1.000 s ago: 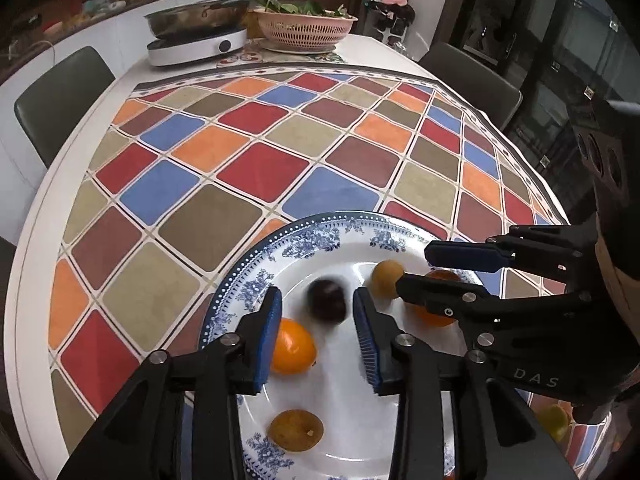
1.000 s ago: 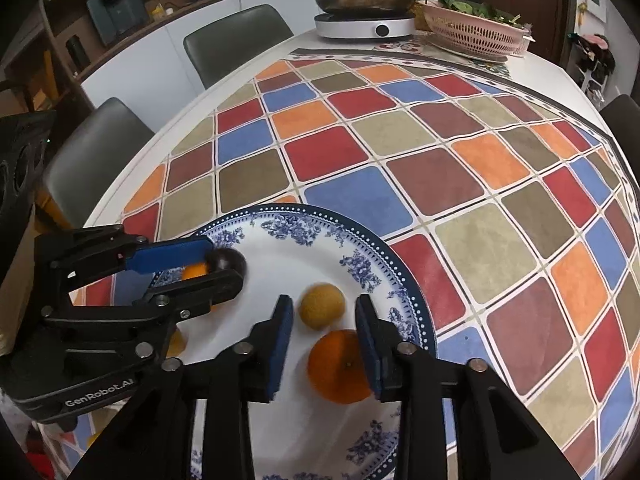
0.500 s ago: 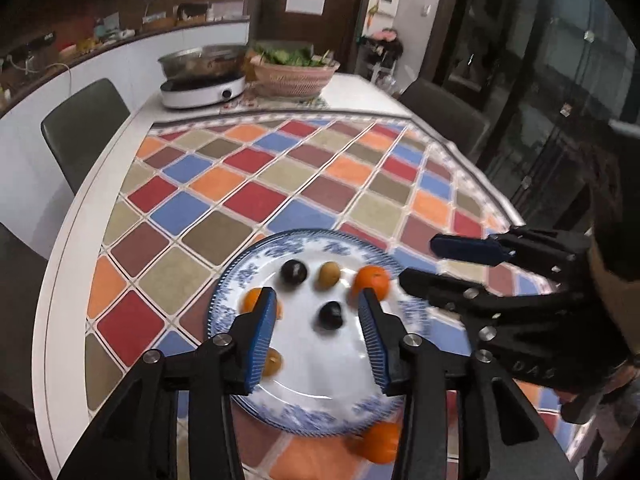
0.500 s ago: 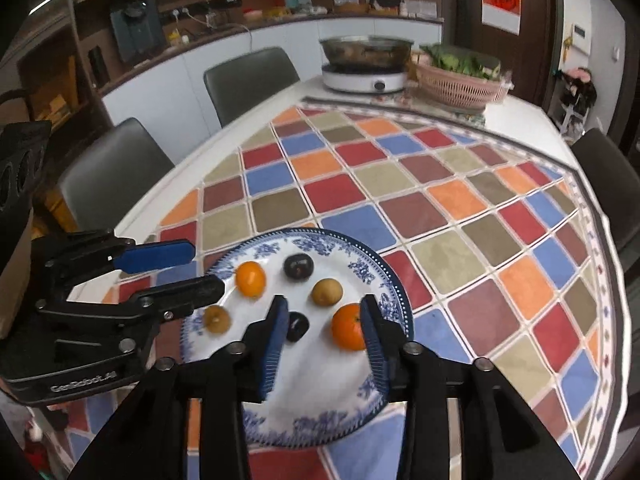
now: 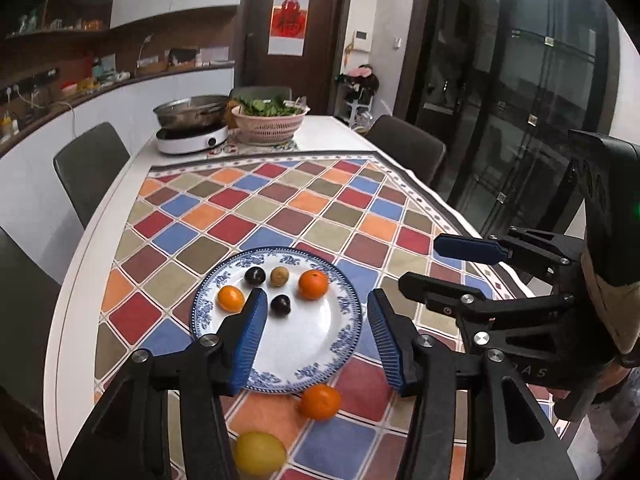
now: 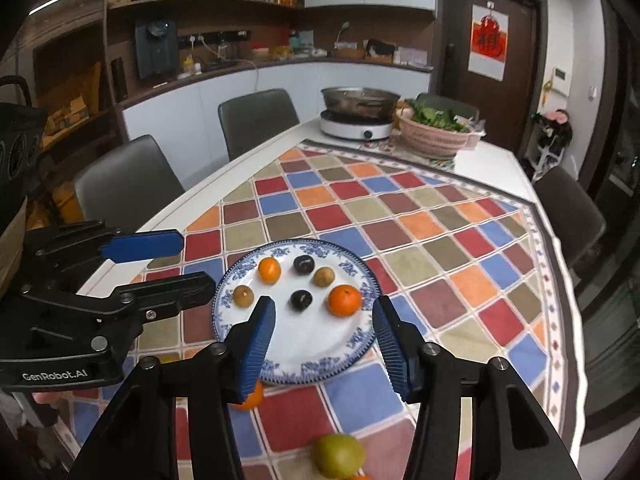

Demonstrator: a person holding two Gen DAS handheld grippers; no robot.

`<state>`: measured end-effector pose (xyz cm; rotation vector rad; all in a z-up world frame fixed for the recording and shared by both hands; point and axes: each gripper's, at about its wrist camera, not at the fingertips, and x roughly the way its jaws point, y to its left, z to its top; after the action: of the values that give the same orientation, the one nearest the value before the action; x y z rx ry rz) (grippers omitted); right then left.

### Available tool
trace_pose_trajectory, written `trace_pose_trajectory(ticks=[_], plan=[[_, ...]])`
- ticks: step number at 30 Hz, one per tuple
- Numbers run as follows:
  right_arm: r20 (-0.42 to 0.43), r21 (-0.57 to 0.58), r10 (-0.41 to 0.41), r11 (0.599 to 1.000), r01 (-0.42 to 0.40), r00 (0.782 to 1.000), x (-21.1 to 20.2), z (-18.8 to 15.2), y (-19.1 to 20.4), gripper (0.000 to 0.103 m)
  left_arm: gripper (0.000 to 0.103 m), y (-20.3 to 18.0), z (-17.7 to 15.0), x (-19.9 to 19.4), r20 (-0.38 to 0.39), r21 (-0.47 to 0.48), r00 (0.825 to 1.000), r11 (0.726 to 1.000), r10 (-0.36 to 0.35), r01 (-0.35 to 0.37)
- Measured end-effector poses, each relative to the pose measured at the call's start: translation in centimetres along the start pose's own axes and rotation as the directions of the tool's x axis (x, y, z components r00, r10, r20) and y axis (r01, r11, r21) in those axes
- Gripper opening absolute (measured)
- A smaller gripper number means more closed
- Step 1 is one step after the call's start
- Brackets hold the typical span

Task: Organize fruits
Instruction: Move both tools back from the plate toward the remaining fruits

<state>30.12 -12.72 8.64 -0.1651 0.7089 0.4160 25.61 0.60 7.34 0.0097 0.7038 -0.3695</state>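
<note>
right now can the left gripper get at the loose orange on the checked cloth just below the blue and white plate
Probably yes: the loose orange lies bare on the cloth, just off the plate, and the open, empty left gripper hangs above it with nothing between.

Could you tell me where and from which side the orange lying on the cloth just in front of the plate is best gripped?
Grip the orange across its widest middle, coming down from above. It is round, so only that band seats both pads, and it lies close to the plate rim, so a level approach would likely strike the plate.
</note>
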Motion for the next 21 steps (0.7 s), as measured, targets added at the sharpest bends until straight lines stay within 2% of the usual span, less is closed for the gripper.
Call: trace_pose_trajectory(ticks=[5, 7, 12, 16, 21], plan=[[0.042, 0.029, -0.036, 0.999, 0.035, 0.998, -3.3, -1.6, -0.3, 0.052, 0.061, -1.6, -1.0, -2.0, 0.033, 0.008, 0.999, 1.000, 0.009, -0.009], [0.055, 0.038, -0.052, 0.998, 0.050, 0.997, -4.2, -2.2, -0.3, 0.058, 0.063, -2.1, -1.5, -2.6, 0.039, 0.014, 0.999, 1.000, 0.023, -0.023], [0.077, 0.047, -0.090, 0.995, 0.086, 0.993, -6.1, -3.6, 0.1, 0.059, 0.068, -2.7, -3.1, -3.8, 0.054, 0.014, 0.997, 0.999, 0.049, -0.050], [0.066, 0.052, -0.099, 0.994, 0.096, 0.993, -6.7, -5.0, 0.4, 0.063, 0.070, -3.0, -4.6, -4.1, 0.052, 0.020, 0.996, 0.997, 0.069, -0.070], [0.010, 0.064, -0.087, 0.994, 0.086, 0.996, -6.1, -7.1, 0.6, 0.063, 0.070, -3.3, -6.3, -3.2, 0.000, 0.024, 0.997, 0.997, 0.075, -0.075]])
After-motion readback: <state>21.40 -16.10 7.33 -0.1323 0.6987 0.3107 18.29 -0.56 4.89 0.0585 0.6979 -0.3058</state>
